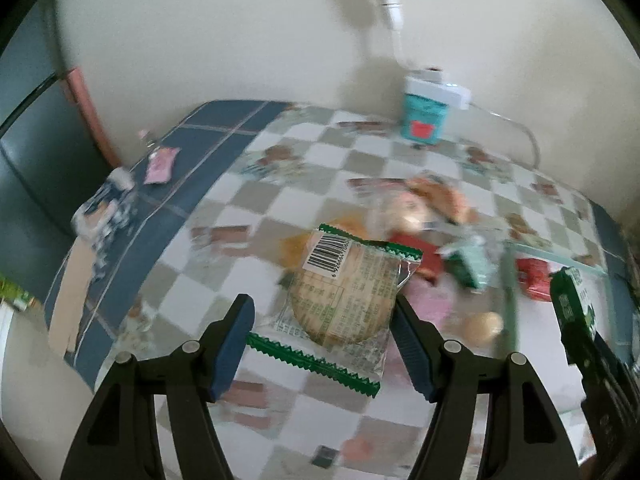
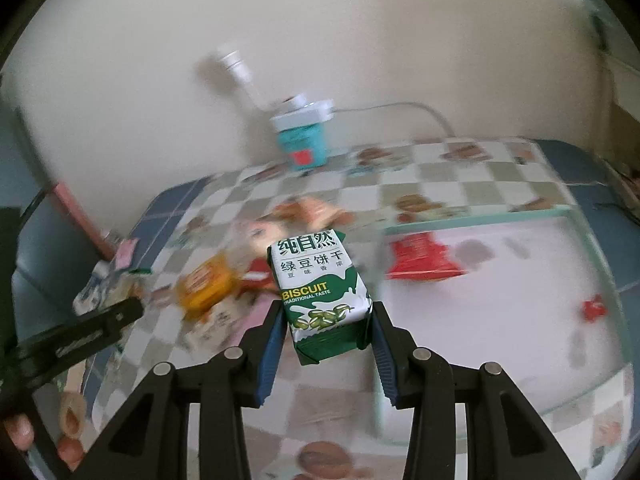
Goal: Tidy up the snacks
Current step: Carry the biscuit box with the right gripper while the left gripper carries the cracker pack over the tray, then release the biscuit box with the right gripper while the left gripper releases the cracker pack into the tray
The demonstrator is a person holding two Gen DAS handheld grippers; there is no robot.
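Note:
My left gripper (image 1: 322, 308) is shut on a round cracker (image 1: 344, 292) in a clear wrapper with green zigzag ends, held above the checked tablecloth (image 1: 304, 168). My right gripper (image 2: 328, 312) is shut on a green and white biscuit pack (image 2: 316, 276), also lifted off the table. That pack (image 1: 572, 304) and its gripper show at the right edge of the left wrist view. The left gripper (image 2: 80, 332) appears at the left of the right wrist view. A blurred heap of loose snacks (image 1: 424, 208) lies beyond the cracker.
A shallow tray with a teal rim (image 2: 480, 216) on the right holds a red packet (image 2: 424, 260) and a small red piece (image 2: 596, 308). A teal box (image 1: 424, 116) stands by the wall. A pink packet (image 1: 160, 164) lies on the blue border. A person's fingers (image 2: 24, 432) show bottom left.

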